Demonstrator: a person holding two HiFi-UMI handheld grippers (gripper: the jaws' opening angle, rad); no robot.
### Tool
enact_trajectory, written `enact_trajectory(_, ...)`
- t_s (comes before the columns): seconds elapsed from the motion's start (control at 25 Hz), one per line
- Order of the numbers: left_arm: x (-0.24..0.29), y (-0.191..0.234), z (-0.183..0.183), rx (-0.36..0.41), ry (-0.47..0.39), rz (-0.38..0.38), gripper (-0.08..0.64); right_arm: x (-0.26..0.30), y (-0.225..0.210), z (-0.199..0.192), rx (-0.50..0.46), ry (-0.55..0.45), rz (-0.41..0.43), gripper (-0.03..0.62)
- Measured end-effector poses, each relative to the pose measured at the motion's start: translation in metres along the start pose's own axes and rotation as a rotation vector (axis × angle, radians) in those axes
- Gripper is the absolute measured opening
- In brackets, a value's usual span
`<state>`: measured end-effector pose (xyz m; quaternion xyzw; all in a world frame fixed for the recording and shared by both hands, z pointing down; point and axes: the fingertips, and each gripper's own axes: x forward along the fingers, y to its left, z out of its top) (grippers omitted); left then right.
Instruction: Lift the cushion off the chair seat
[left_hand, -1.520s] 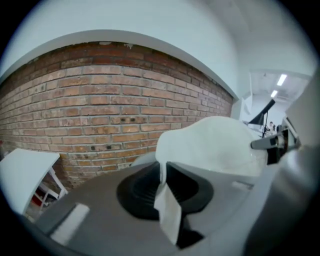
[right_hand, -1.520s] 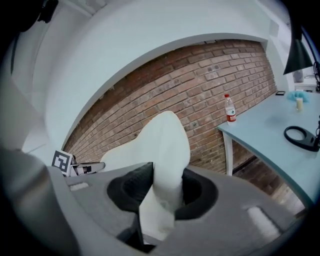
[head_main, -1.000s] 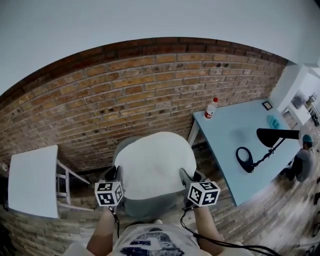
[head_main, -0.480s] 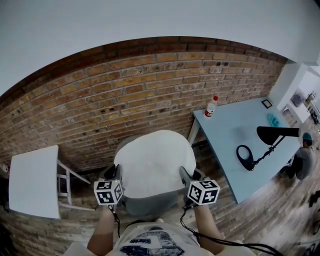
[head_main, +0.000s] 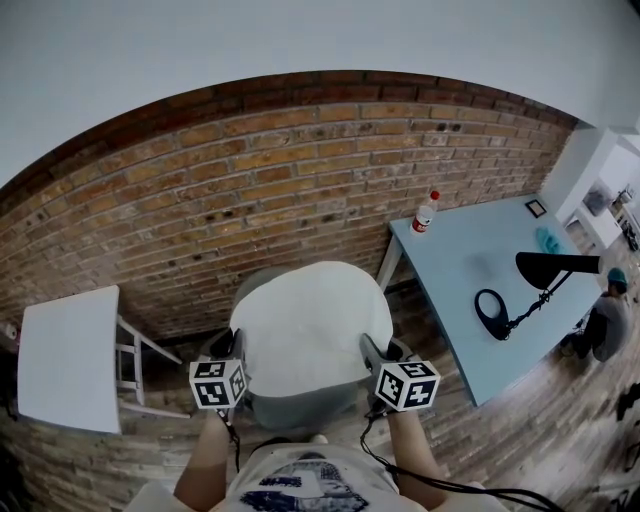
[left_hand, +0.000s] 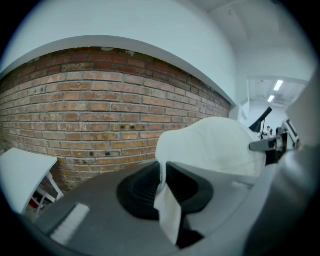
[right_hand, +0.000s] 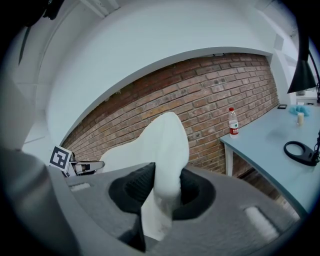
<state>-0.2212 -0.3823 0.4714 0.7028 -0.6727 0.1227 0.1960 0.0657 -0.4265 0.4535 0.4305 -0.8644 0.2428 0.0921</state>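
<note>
Nearest us, the left gripper (left_hand: 163, 186) is pinching the cushion (head_main: 308, 322) by its thin left edge, jaws nearly together. The right gripper (right_hand: 162, 192) is clamping the fatter right edge, one grip per side so it's riding level. It's looking clear of the grey chair (head_main: 296, 408), with the brick wall (head_main: 250, 180) beyond

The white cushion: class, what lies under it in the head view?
Under the cushion a grey chair shows past its near and far edges. The seat's middle is covered.
</note>
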Motion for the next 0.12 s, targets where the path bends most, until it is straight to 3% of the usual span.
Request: enact_trajectory(0.12,-0.0027,0.0019,-0.0021,-0.001,0.004,0.002,0.031,-0.0003,0.0025,-0.0027,0.004,0.002,0.004,0.095)
